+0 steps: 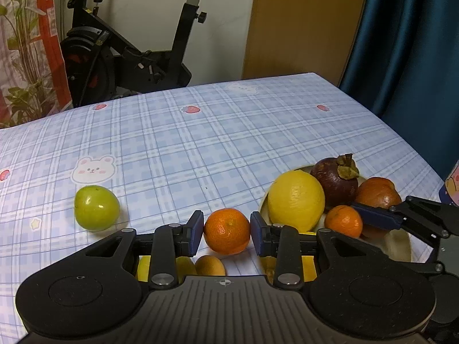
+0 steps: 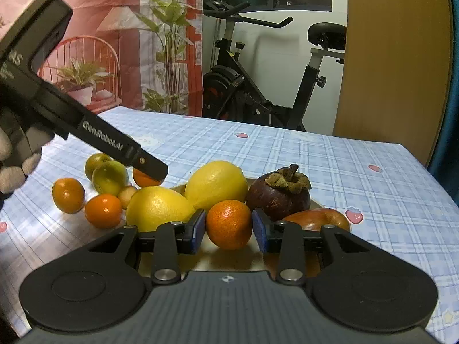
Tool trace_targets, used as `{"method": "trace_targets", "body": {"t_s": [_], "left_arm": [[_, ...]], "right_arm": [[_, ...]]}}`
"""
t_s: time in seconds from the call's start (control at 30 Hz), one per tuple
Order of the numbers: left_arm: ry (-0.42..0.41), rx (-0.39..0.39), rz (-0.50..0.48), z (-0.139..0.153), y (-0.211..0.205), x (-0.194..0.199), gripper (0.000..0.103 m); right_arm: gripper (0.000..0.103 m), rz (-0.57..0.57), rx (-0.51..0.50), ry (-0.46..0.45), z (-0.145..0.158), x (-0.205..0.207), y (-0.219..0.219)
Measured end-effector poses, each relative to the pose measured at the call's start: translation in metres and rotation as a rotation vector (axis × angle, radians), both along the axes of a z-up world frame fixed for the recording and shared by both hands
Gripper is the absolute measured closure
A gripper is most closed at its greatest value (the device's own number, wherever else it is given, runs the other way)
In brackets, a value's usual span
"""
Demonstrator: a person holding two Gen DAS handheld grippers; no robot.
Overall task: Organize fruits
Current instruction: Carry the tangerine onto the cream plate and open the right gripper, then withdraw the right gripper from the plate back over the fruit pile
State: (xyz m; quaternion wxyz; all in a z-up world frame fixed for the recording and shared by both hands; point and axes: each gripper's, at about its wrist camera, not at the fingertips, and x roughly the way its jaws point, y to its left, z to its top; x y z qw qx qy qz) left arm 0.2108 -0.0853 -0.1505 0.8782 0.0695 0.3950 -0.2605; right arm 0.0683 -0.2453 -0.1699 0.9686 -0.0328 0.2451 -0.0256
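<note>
- I'm working over a table under a blue plaid tablecloth point(image 1: 178, 143) printed with bears and strawberries; a black exercise bike point(image 1: 129, 57) stands against the wall behind it.
- Nearest my left gripper point(image 1: 226, 229): a small round orange mandarin point(image 1: 227, 230) sits squarely between the blue pads, which bracket it on both sides. Whether they touch it, I cannot tell; the fruit looks to rest on the cloth, just left of the plate.
- My right gripper point(image 2: 229, 228) frames a second small orange mandarin point(image 2: 229, 224) likewise, jaws part-open at its flanks, contact unclear. This one lies on the pale plate point(image 2: 218, 258).
- Both fruits are round, so no long axis matters; each lies dead ahead, centred.
- Beyond, on the plate: two big yellow lemons point(image 2: 216, 185), a dark purple mangosteen point(image 2: 279, 197), a reddish-brown fruit point(image 2: 318, 219).
- Farther left on the cloth: a green round fruit point(image 1: 97, 207), still loose.
</note>
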Motion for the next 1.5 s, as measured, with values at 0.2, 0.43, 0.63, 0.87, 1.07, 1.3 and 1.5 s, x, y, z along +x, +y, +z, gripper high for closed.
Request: {"method": "trace_targets", "body": {"t_s": [0.2, 0.43, 0.63, 0.87, 1.07, 1.3, 1.5], "left_arm": [[-0.004, -0.019, -0.003, 0.005, 0.003, -0.003, 0.066], [-0.035, -0.054, -0.040, 0.021, -0.004, -0.013, 0.066], [-0.040, -0.085, -0.103, 0.028, -0.025, -0.025, 0.065], [-0.045, -0.112, -0.170, 0.022, -0.058, -0.028, 0.065], [-0.041, -0.097, -0.215, 0.009, -0.081, -0.028, 0.066], [-0.020, -0.087, -0.228, 0.000, -0.085, -0.021, 0.065], [-0.021, -0.111, -0.216, 0.003, -0.081, -0.017, 0.063]], "right_arm": [[0.065, -0.001, 0.003, 0.002, -0.001, 0.001, 0.001], [0.063, -0.003, 0.039, -0.059, 0.008, -0.011, -0.004], [0.063, -0.062, 0.048, -0.126, 0.020, -0.024, -0.012], [0.061, -0.220, 0.075, -0.198, 0.030, -0.034, -0.033], [0.061, -0.275, 0.100, -0.182, 0.028, -0.034, -0.044], [0.061, -0.307, 0.120, -0.174, 0.026, -0.034, -0.052], [0.061, -0.296, 0.118, -0.168, 0.026, -0.035, -0.052]]}}
